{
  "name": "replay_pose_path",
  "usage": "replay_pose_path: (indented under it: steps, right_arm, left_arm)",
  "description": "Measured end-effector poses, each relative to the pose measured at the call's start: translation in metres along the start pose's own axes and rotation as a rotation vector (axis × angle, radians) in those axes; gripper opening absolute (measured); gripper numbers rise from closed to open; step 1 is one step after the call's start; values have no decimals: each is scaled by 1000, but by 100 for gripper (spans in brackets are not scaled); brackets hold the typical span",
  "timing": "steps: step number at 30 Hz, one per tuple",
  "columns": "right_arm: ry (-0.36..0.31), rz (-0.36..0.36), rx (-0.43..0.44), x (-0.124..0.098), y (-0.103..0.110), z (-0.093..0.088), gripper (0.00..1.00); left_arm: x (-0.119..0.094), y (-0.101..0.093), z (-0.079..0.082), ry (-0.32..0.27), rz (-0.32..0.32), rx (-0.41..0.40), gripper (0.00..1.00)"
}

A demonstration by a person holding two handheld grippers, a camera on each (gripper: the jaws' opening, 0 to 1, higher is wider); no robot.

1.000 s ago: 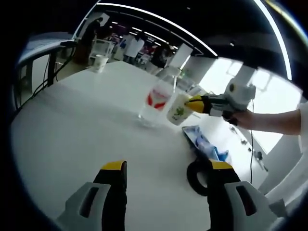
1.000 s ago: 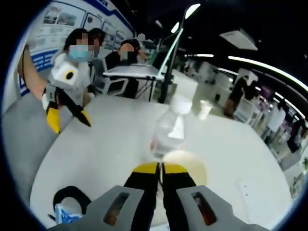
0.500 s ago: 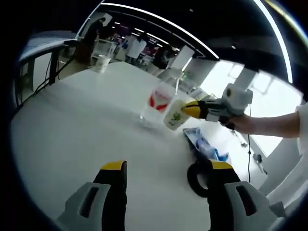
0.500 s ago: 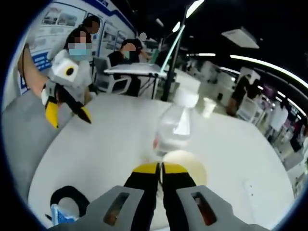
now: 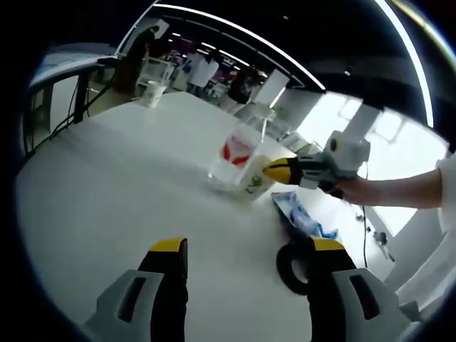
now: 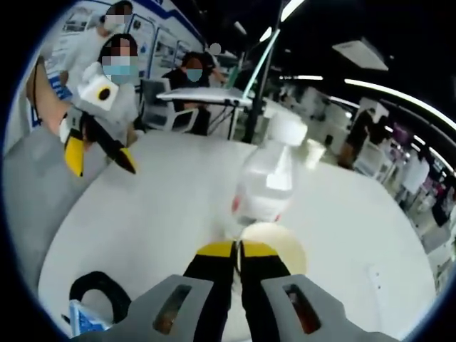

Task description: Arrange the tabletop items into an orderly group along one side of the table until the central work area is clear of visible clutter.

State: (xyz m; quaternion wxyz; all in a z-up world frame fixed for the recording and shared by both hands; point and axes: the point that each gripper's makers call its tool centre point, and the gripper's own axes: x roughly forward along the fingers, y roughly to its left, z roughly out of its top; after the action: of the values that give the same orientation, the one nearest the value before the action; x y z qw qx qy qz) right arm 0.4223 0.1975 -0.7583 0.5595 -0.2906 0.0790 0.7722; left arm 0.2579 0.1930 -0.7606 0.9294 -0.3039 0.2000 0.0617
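Beside the upright bottle (image 5: 235,153), your right gripper (image 5: 274,171) holds its fingers clamped on the cup (image 6: 274,246) rim, cup just touching it; left gripper (image 5: 242,249) fingers apart, farther back.

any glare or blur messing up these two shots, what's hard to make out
Left gripper view: bright window glare behind the right hand-held gripper washes out that side; the cup it holds is soft, and fisheye bends the table. Right gripper view: the clear bottle is blurred and pale against the white table, and ceiling lights smear.
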Motion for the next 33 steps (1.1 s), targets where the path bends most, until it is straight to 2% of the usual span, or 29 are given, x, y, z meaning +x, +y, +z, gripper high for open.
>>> replay_pose_path:
  steps: [33]
  right_arm:
    - [-15,-2,53,4,0,-4,0]
  left_arm:
    - [1,1,-2,12,1,-2,64]
